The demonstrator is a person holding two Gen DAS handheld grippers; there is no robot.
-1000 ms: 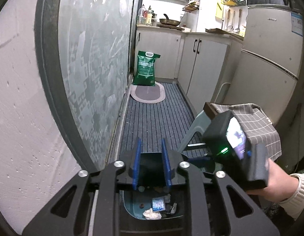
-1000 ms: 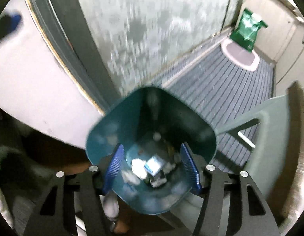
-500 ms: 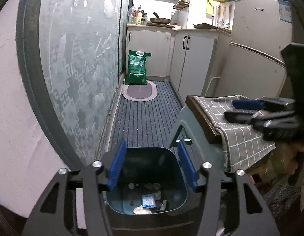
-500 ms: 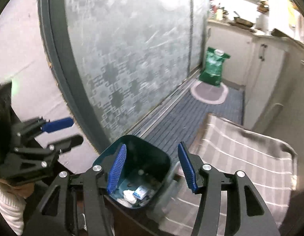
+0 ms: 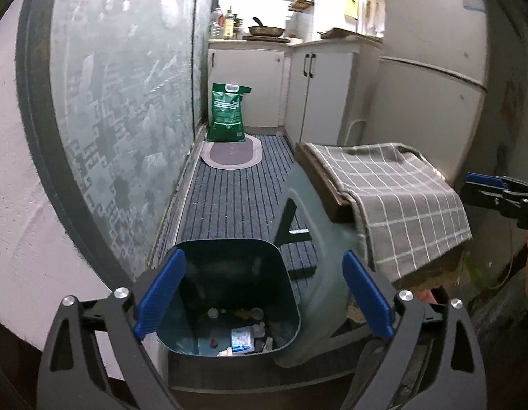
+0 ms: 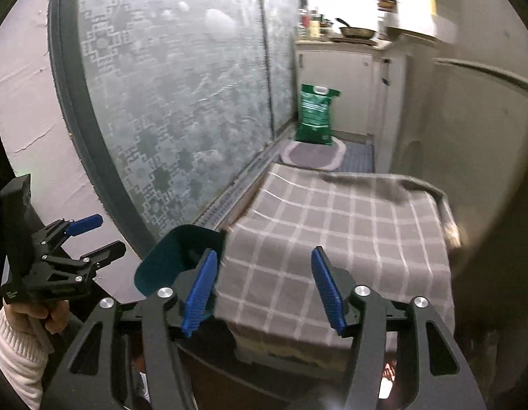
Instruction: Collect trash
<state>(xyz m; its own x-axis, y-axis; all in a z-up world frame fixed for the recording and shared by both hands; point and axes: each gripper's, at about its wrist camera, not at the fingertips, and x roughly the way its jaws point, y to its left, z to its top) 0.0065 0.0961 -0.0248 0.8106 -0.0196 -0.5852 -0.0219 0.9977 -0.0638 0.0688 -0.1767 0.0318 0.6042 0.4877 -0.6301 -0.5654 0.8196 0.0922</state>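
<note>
A dark teal trash bin [image 5: 230, 273] stands on the floor just below my left gripper [image 5: 264, 295], which is open and empty above its mouth. Trash lies in its bottom: a small blue-and-white packet [image 5: 241, 339], white crumpled bits and round caps. In the right wrist view the bin's rim [image 6: 168, 259] shows at lower left. My right gripper [image 6: 264, 288] is open and empty, over a grey checked cloth [image 6: 332, 225]. The left gripper also shows in the right wrist view [image 6: 86, 239], and the right gripper at the left wrist view's right edge [image 5: 496, 191].
The checked cloth [image 5: 400, 198] covers a low box on a grey-green plastic stool [image 5: 315, 239]. A frosted sliding door [image 5: 120, 102] runs along the left. A green bag [image 5: 228, 114] and an oval mat [image 5: 231, 153] lie at the far end by white cabinets [image 5: 318, 89]. A fridge [image 5: 434, 78] stands at the right.
The right gripper has lifted away from the bin and swung right over the checked cloth. The left gripper has pulled back and opened wider above the bin.
</note>
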